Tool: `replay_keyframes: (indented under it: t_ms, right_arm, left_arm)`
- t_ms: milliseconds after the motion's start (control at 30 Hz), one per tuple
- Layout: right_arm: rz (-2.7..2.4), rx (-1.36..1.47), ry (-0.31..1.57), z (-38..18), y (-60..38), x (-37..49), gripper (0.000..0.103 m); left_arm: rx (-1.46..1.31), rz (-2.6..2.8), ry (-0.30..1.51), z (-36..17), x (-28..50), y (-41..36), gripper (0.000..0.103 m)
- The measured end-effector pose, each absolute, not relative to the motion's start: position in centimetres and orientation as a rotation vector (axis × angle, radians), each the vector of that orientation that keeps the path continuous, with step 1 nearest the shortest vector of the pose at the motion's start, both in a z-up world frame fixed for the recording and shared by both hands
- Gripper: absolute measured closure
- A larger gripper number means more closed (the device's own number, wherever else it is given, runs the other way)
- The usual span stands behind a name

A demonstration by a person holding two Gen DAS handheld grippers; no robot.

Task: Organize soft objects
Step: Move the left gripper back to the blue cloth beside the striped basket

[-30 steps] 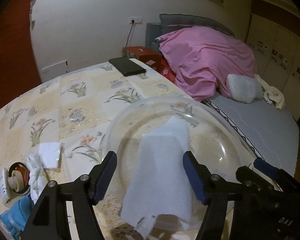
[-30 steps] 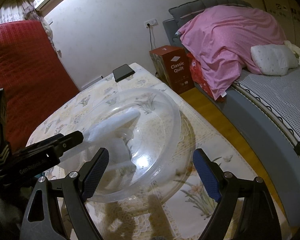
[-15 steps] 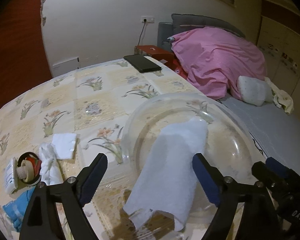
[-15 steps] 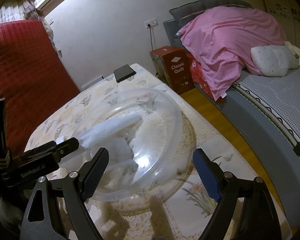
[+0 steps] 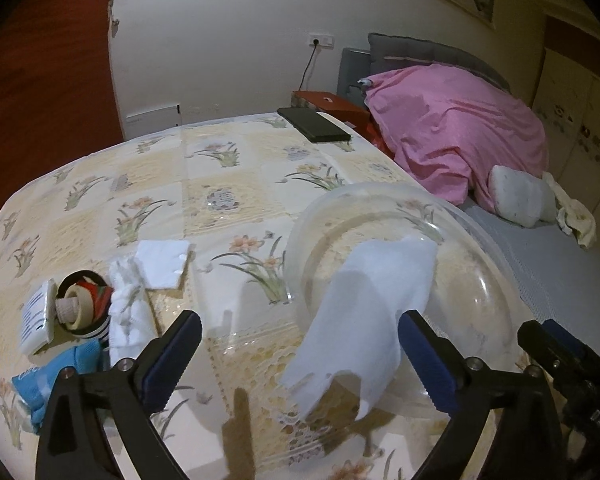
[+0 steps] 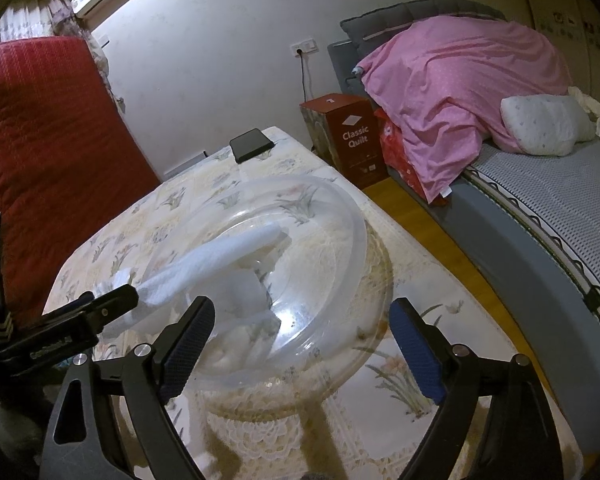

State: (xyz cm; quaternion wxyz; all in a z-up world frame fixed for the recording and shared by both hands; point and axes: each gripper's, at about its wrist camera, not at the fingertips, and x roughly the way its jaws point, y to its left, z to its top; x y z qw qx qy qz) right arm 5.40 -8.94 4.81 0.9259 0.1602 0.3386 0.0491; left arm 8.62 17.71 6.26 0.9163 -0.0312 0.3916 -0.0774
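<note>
A white cloth (image 5: pixel 376 304) hangs over the near rim of a clear plastic bowl (image 5: pixel 480 248), one end inside and the other trailing onto the table. My left gripper (image 5: pixel 300 332) is open, its blue pads wide apart on either side of the cloth and not touching it. In the right wrist view the same cloth (image 6: pixel 220 256) slopes down into the bowl (image 6: pixel 352 240), with a left finger (image 6: pixel 108 304) beside its lower end. Open as well, my right gripper (image 6: pixel 302 316) sits at the bowl's near rim with nothing held.
On the table's left lie a folded white cloth (image 5: pixel 162 258), a white sock (image 5: pixel 128 308), a blue cloth (image 5: pixel 48 380), tape rolls (image 5: pixel 80 300) and a small white box (image 5: pixel 38 320). A black phone (image 5: pixel 314 124) sits at the far edge. A bed with a pink quilt (image 6: pixel 460 80) stands to the right.
My left gripper's jaws have spread wider and it has drawn back toward the left, so more of the table's left side shows. The cloth stays on the bowl's rim. The right gripper has barely moved.
</note>
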Motion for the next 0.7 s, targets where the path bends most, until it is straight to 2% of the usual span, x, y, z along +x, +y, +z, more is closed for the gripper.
replay_keyframes:
  t_ms: [700]
  right_arm:
    - [0.154,0.265,0.721,4.9,-5.8,3.3,0.009]
  left_arm:
    - [-0.107,-0.054,0.802,6.2,4.9,22.0,0.002]
